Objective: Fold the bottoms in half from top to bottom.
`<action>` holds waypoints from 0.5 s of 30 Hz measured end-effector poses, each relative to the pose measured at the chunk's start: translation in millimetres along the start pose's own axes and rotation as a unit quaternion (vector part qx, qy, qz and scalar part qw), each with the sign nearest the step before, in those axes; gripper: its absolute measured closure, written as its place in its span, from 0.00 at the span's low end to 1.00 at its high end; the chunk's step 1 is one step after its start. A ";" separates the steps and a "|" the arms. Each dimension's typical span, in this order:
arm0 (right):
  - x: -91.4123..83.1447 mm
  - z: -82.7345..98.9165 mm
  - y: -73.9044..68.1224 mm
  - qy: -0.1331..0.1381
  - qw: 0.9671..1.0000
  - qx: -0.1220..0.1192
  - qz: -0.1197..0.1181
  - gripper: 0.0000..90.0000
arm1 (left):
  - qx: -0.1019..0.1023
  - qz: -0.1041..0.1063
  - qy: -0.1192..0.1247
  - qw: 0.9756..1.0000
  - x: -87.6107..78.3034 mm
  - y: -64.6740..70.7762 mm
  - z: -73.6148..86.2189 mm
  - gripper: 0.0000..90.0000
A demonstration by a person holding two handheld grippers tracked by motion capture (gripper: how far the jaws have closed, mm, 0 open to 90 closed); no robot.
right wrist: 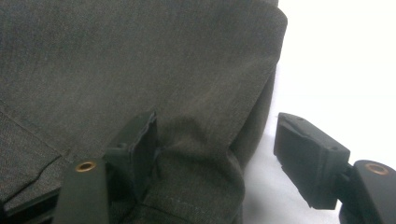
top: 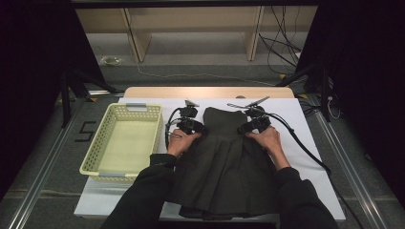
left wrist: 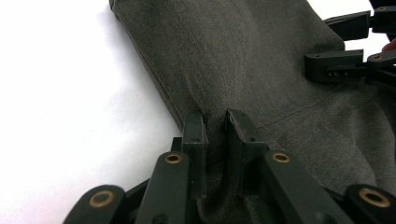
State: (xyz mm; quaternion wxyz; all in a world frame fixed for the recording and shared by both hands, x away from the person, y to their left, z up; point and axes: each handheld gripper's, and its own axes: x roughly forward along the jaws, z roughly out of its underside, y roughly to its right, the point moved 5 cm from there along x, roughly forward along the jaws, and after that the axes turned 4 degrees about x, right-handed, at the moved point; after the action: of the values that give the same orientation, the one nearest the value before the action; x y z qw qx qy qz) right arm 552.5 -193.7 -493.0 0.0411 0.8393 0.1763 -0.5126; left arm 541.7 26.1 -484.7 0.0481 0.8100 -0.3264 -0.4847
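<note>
Flat on the white-covered table [top: 305, 143] lies a dark grey dress [top: 222, 157], its narrow top pointing away from the person and its pleated skirt spreading toward the near edge. Both hands work at the waist. The left tool [left wrist: 215, 122] sits at the dress's left edge with its jaws drawn nearly together, pinching a raised fold of cloth between them. The right tool [right wrist: 215, 135] sits at the opposite edge with its jaws spread: one jaw rests on the cloth, the other stands off over the bare table, and a bunched ridge of fabric lies between them. A pale yellow basket [top: 102, 143] stands just left of the dress.
</note>
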 end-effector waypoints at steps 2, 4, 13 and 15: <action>1.4 0.1 0.5 -0.002 1.000 0.000 -0.001 0.36 | -0.003 0.001 -0.002 1.000 0.6 -0.7 0.3 0.86; 3.0 0.2 1.6 -0.005 1.000 0.004 0.000 0.36 | -0.004 0.002 -0.002 1.000 0.6 -0.8 0.4 0.86; 8.5 0.0 4.1 -0.017 1.000 0.010 -0.004 0.39 | 0.003 0.000 0.000 1.000 0.6 0.4 0.4 0.85; 10.5 0.1 4.0 -0.022 1.000 0.010 -0.003 0.40 | 0.003 0.000 0.000 1.000 0.7 0.4 0.2 0.85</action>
State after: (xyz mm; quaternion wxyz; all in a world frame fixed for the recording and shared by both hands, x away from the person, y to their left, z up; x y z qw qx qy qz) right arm 558.0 -194.8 -502.7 0.0347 0.8279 0.1728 -0.5325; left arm 541.5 25.4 -485.2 0.0456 0.8101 -0.3282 -0.4837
